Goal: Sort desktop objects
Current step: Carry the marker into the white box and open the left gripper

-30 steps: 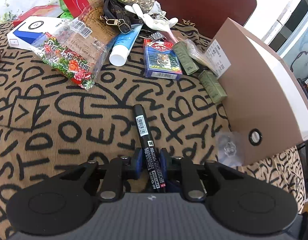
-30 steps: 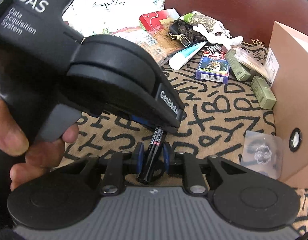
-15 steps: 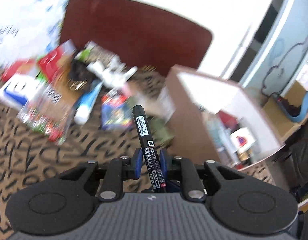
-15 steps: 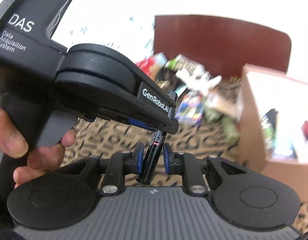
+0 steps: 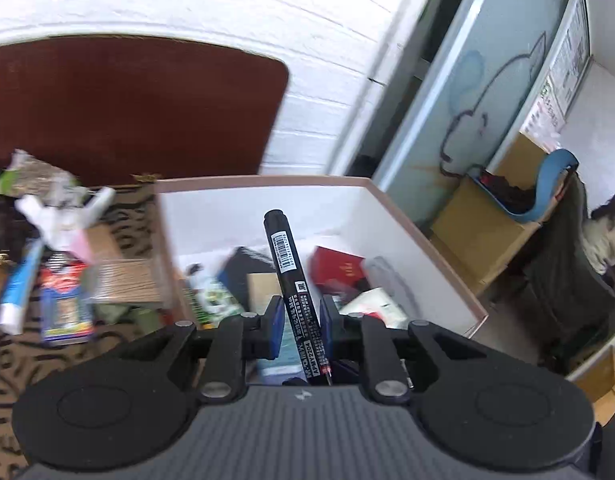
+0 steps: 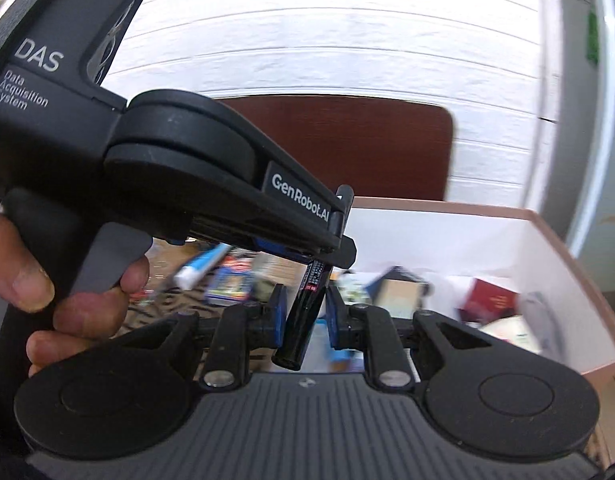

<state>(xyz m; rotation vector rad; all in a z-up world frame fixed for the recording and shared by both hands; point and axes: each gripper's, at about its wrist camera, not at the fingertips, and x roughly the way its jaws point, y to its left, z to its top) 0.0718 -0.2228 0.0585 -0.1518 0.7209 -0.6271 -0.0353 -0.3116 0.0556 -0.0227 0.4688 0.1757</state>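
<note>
Left wrist view: both grippers, left gripper [image 5: 300, 322] and right gripper [image 6: 305, 316], clamp the black marker [image 5: 290, 276] above the box [image 5: 427, 240]

white brick wall [image 5: 227, 8] behind a dark red chair back [image 5: 127, 104]; glass partition [image 5: 487, 100] right.

Both wrist views (blurred, seemingly close) share box [image 5: 423, 236].

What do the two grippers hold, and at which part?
Both hold one black marker: the left gripper clamps its lower barrel, the right gripper its bottom end.
</note>
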